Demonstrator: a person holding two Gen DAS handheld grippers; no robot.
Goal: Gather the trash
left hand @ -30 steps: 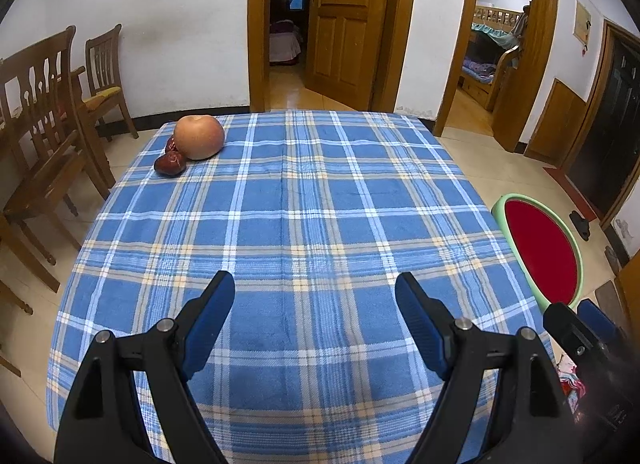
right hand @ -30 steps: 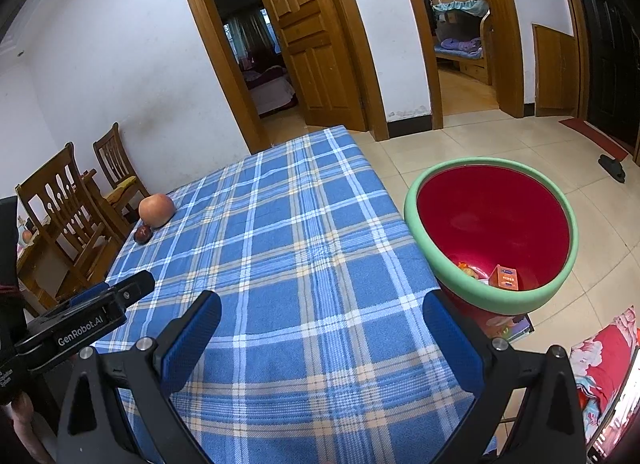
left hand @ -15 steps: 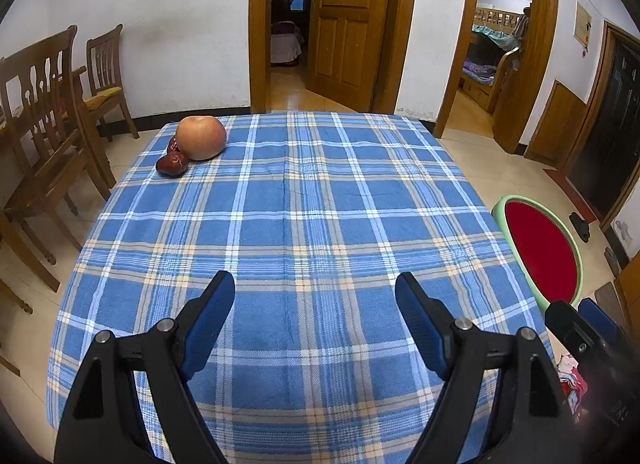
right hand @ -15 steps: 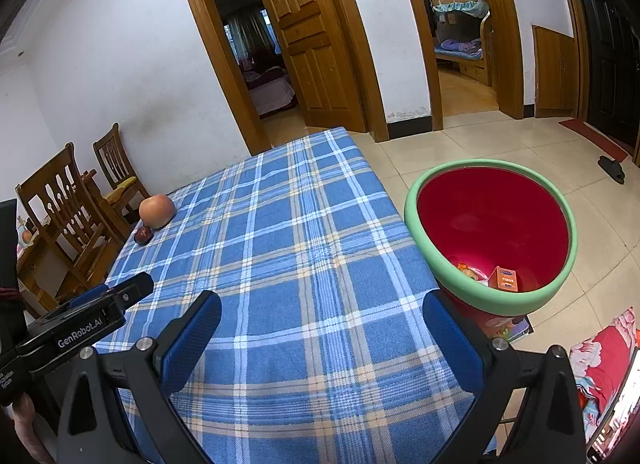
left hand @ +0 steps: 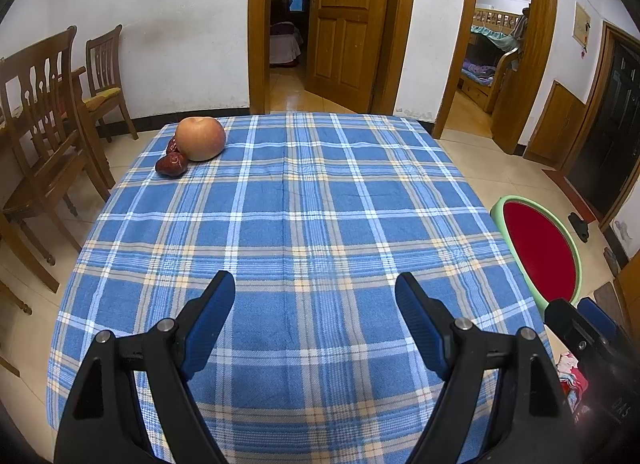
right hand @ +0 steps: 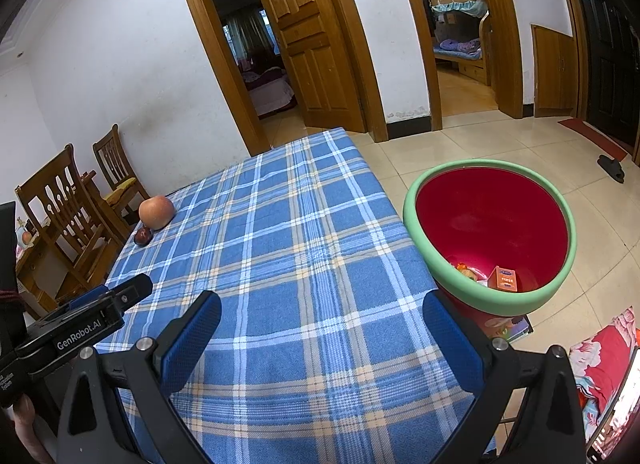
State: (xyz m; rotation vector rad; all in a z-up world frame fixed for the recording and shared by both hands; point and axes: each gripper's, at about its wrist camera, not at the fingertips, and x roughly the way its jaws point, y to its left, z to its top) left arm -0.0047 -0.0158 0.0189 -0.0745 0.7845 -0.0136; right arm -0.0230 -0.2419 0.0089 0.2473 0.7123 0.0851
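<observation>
A: Where was the trash at that moment?

B: It was in the red plastic basin with the green rim (right hand: 490, 306), which stood on the floor just beside the right edge of the bench with the blue checked cloth (left hand: 304, 200). At the bottom of the basin lay a small orange carton (right hand: 506, 279) and some wrapper next to it.

A: And the claws?

B: The left claw (left hand: 315, 290) was released, with nothing between its blue pads. The right claw (right hand: 322, 318) was released too, and empty. Both hovered over the near part of the bench.

A: Was anything left on the bench?

B: Only a round yellow-pink apple (left hand: 200, 138) and some dark red wrinkled dates (left hand: 172, 163), touching each other at the far left corner, well apart from the basin.

A: What could have gone wrong?

B: I think a claw could have taken this fruit for trash. Also the apple is round and smooth, so a push from a pad could have rolled it over the corner. Perhaps the task was almost complete.
</observation>
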